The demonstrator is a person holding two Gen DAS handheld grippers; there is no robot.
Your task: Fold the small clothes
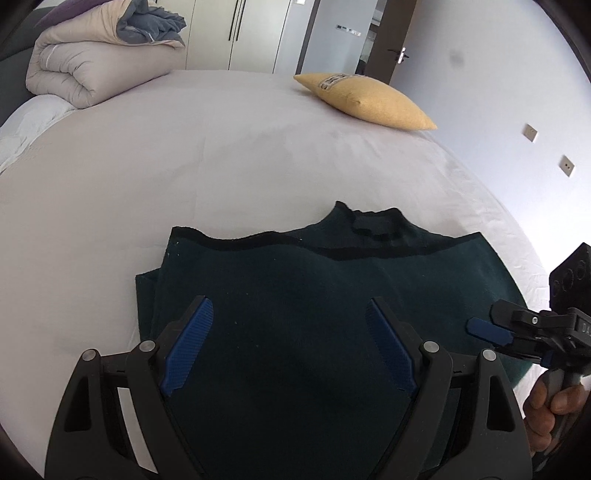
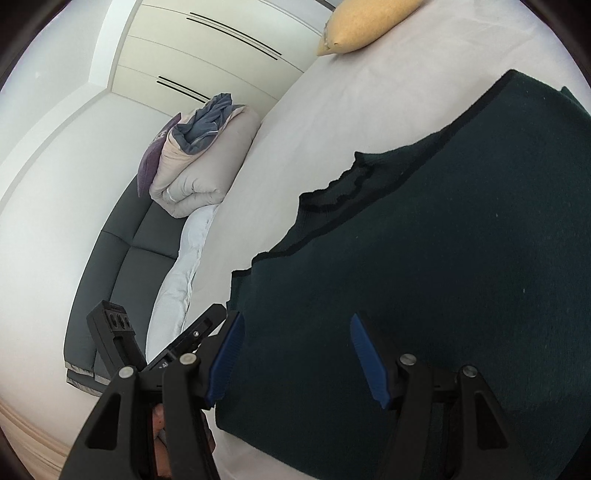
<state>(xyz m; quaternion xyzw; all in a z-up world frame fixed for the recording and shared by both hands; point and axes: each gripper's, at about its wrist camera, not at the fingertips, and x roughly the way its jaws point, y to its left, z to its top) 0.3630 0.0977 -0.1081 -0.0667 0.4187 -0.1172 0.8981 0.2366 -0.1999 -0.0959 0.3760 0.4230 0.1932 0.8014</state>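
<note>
Dark green knitted fabric, a small sweater (image 1: 295, 295), lies spread flat on the pale sheet of a bed (image 1: 184, 166), with a thin black stripe running near its far hem and a ragged neck opening at the twelve o'clock edge in the left wrist view. Left tool (image 1: 288, 347) hovers over the middle of the sweater with its blue-padded fingers spread wide and nothing between them; whether the pads touch the cloth cannot be told. Right tool (image 2: 295, 354) also stands spread, less widely, above the sweater's near portion, again with nothing pinched. In the left wrist view the right tool enters at four o'clock, its blue pad over the sweater's right border, and a hand (image 1: 546, 410) grips its handle at the frame edge. In the right wrist view the sweater (image 2: 424, 258) fills the field from two to six o'clock, and the left tool's black body appears at eight o'clock. A yellow cushion (image 1: 365, 99) rests on the bed at one o'clock, well apart from the sweater. A folded beige quilt (image 1: 92, 62) with grey bedding on top sits at eleven o'clock. White wardrobe doors (image 1: 236, 33) stand behind the bed.
</note>
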